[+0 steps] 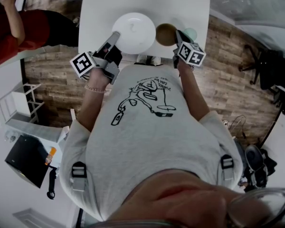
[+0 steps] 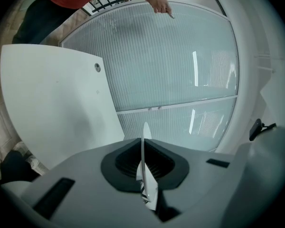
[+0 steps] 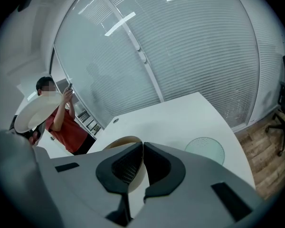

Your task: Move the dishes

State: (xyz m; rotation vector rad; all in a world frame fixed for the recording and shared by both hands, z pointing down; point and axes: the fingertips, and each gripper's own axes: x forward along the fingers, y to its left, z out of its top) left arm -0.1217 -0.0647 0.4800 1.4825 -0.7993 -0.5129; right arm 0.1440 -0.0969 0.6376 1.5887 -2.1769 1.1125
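Holding: white round plate (image 1: 133,32), left tool (image 2: 142,146) | tan dish (image 1: 166,33), right tool (image 3: 142,151)

- Head view: even, soft indoor light. The white table (image 1: 190,4) and white plate (image 1: 134,32) are nearly blown out, with little surface detail.
- Strong fisheye bend in all 3 views; black vignette fills the corners of both gripper views.
- Left gripper view: the ribbed glass wall (image 2: 171,61) carries vertical glare streaks. The left gripper (image 2: 143,161) is soft near the lens.
- Right gripper view: ceiling-light reflections streak the glass. The right gripper (image 3: 142,152) and tan dish (image 3: 118,140) are out of focus.
- Shadows faint and diffuse throughout.
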